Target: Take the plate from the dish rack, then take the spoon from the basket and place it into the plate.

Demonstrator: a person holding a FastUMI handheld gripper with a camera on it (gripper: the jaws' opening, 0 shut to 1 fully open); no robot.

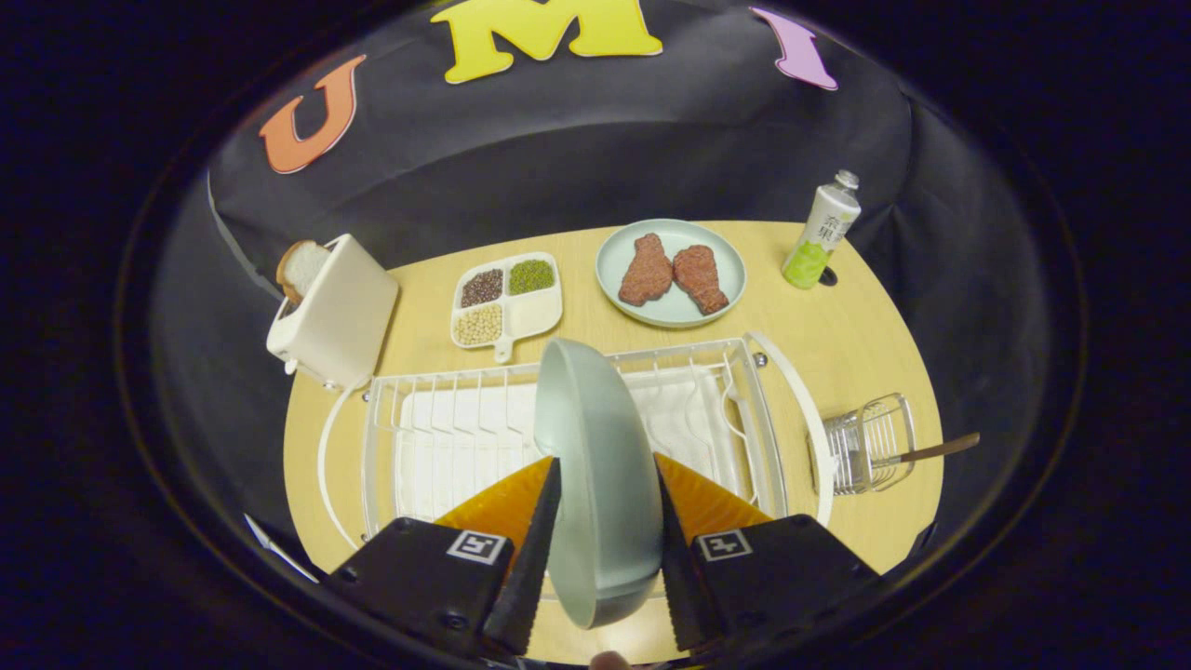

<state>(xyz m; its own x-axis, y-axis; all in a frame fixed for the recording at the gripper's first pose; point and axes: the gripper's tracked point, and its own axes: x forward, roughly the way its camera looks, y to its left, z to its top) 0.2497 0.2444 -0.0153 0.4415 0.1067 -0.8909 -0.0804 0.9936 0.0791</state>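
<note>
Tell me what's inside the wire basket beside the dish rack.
A spoon lies in the wire basket, its handle sticking out past the rim, away from the dish rack. Its bowl end is hard to make out through the wires.

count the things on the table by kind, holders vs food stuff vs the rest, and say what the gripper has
Plates and trays: 3 — held plate, meat plate, bean tray
Racks and baskets: 2 — dish rack, basket
Other: 3 — toaster, bottle, spoon
Total: 8
The gripper is shut on the held plate.
</note>
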